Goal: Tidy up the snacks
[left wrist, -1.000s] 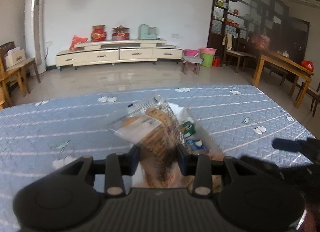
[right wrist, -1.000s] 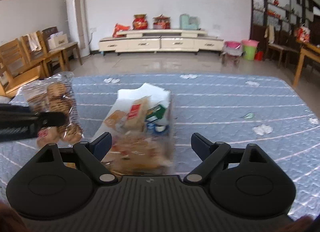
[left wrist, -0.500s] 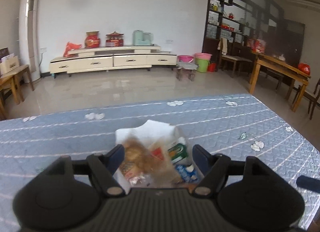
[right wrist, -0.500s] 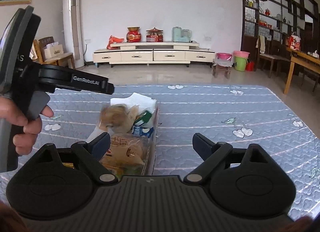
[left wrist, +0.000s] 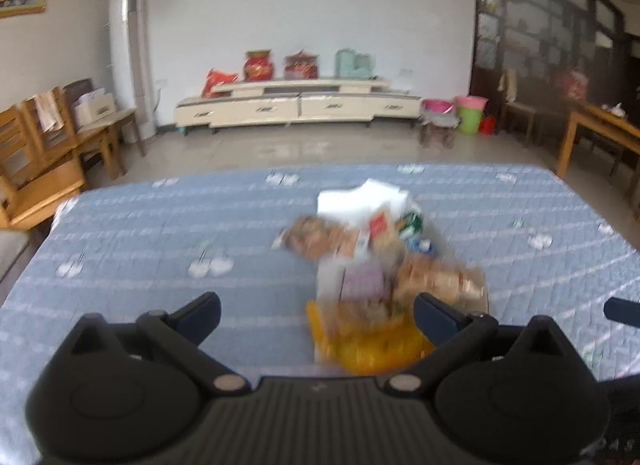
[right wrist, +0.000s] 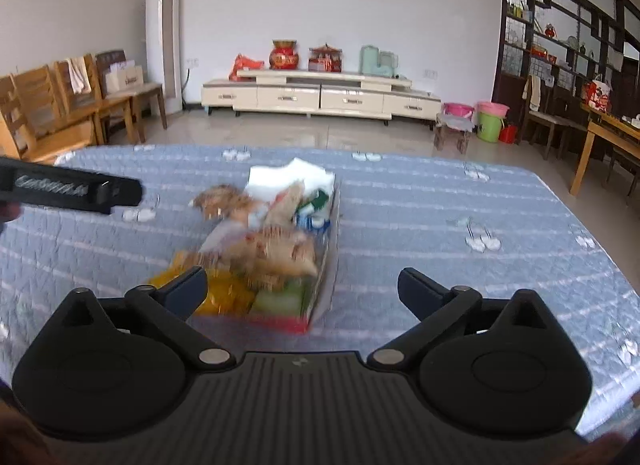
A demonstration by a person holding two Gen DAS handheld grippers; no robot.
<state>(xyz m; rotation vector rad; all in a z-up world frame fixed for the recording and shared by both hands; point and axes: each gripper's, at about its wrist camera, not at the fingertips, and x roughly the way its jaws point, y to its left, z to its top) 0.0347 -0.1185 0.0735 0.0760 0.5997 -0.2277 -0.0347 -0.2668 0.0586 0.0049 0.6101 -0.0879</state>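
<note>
Snack box (right wrist: 326, 265) mid-table (right wrist: 440, 225); both grippers spread, empty

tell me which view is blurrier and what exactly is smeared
Left wrist view: blurrier overall, the snack box smeared so labels are unreadable, the room soft too. Right wrist view: the room is sharp, but the snack box is streaked; both views bend straight edges, fisheye style.

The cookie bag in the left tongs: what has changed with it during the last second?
The left tongs let go and now stand open and drawn back; the cookie bag lies on the snack box. The right tongs stayed open, empty.
</note>
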